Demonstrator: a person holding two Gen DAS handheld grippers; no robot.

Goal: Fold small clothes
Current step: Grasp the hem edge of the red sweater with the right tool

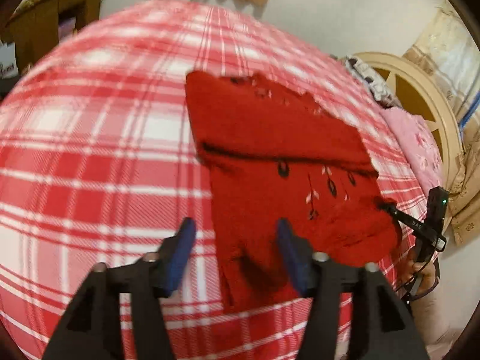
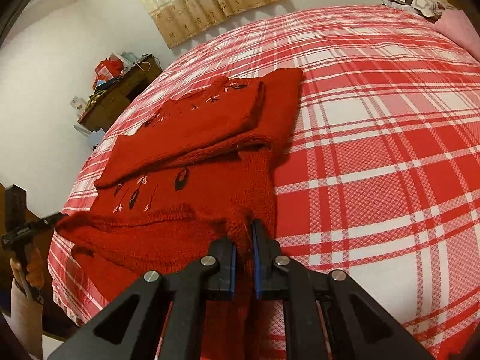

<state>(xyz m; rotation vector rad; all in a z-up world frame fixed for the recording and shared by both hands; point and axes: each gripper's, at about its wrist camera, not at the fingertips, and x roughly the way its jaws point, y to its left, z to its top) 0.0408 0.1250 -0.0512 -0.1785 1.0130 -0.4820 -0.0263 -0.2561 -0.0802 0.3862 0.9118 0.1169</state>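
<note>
Left wrist view: left tongs [image 1: 235, 237] spread apart above the near hem of a red knitted embroidered sweater [image 1: 279, 156], partly folded on a red-and-white plaid bed [image 1: 90, 150]; broad bare plaid leftward. Right wrist view: right tongs [image 2: 244, 240] clamped on the sweater's near edge [image 2: 192, 156]; wide bare plaid rightward [image 2: 375, 150].

A red knitted sweater [image 2: 192, 162] with small black and pink embroidered leaf motifs lies on a red-and-white plaid bedspread [image 2: 375, 150]. It is partly folded: its far portion is doubled over itself into a flat layer, while the near portion lies rumpled, one near edge lifted and bunched.
</note>
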